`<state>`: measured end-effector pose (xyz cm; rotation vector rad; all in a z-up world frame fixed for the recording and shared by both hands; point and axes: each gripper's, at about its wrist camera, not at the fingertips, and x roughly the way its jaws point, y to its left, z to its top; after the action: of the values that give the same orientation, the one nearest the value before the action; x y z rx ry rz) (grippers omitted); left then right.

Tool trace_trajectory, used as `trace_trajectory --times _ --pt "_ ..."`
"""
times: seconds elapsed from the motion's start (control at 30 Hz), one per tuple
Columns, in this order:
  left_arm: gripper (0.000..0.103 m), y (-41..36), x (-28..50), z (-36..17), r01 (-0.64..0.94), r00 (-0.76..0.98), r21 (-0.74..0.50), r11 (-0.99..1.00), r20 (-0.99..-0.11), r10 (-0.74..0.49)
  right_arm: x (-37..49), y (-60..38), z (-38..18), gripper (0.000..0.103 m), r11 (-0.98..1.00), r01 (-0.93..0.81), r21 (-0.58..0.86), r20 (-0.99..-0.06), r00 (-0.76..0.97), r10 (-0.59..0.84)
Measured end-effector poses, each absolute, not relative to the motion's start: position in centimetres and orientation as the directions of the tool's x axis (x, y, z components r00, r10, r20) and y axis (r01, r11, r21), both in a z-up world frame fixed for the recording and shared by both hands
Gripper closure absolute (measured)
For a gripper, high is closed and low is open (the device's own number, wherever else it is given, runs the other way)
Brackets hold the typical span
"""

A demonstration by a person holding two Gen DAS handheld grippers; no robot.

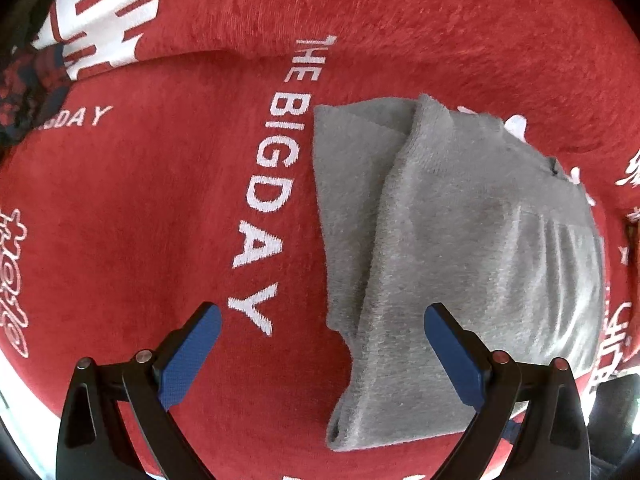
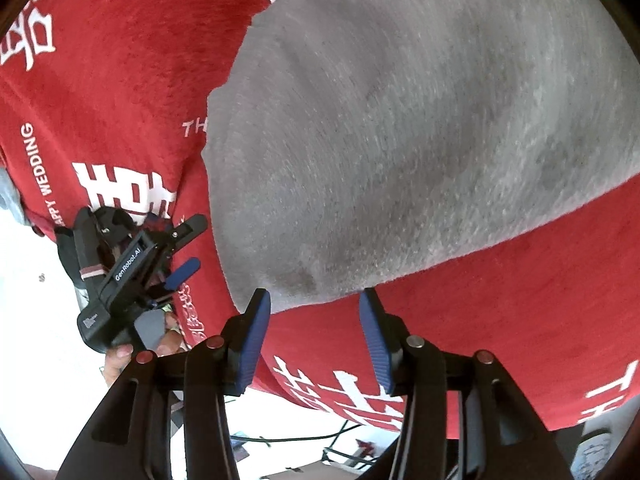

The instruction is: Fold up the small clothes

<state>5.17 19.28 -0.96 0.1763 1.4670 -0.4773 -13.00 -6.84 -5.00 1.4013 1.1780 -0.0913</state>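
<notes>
A small grey garment [image 1: 460, 240] lies folded in layers on a red cloth [image 1: 160, 208] printed with white words. My left gripper [image 1: 322, 312] points down over it and stands open wide. One blue pad hangs above the garment's near part, the other above bare red cloth. In the right wrist view the grey garment [image 2: 400, 140] fills the upper right. My right gripper [image 2: 314, 300] is open, its tips at the garment's near rounded edge, with no pad pressing on it. The left gripper [image 2: 198, 242] shows there too, at the left, held by a hand [image 2: 120, 356].
The red cloth [image 2: 500, 300] drapes over the table's near edge, with pale floor, a cable [image 2: 296, 438] and loose items below. A dark patterned thing [image 1: 28, 92] lies at the cloth's far left edge in the left wrist view.
</notes>
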Motion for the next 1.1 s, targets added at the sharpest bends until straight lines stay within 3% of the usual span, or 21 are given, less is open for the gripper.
trace_trajectory --times 0.4,0.67,0.7,0.73,0.77,0.93,1.1 --pt "0.002 21.7 6.8 -3.5 0.316 -0.132 -0.394 0.863 -0.919 -0.371 -12.8 -5.3 -7.6 0.050 0.060 0.633 0.772 -0.564 0.639 0.522" --pt "0.002 20.4 6.8 -4.1 0.254 -0.230 -0.573 0.779 -0.818 -0.527 -9.7 -4.7 -7.7 0.048 0.010 0.595 0.804 -0.521 0.696 0.495" --pt "0.002 20.1 6.9 -4.3 0.246 -0.243 -0.587 0.771 -0.808 -0.538 -9.2 -4.7 -7.7 0.056 0.004 0.594 0.805 -0.512 0.691 0.510" --pt "0.002 20.0 7.0 -4.4 0.235 -0.254 -0.602 0.763 -0.796 -0.549 -8.6 -5.0 -7.6 0.082 -0.005 0.590 0.807 -0.501 0.690 0.523" --pt "0.002 19.8 7.2 -4.6 0.220 -0.268 -0.621 0.752 -0.780 -0.566 -8.4 -5.3 -7.4 0.095 -0.017 0.578 0.816 -0.483 0.696 0.531" --pt "0.002 18.6 8.1 -5.9 0.092 -0.338 -0.737 0.669 -0.655 -0.676 -7.8 -7.0 -4.3 0.095 -0.005 0.477 0.879 -0.400 0.743 0.536" --pt "0.002 15.0 8.4 -5.7 0.116 -0.377 -0.782 0.612 -0.605 -0.701 -7.5 -7.5 -2.7 0.095 0.037 0.441 0.897 -0.387 0.740 0.550"
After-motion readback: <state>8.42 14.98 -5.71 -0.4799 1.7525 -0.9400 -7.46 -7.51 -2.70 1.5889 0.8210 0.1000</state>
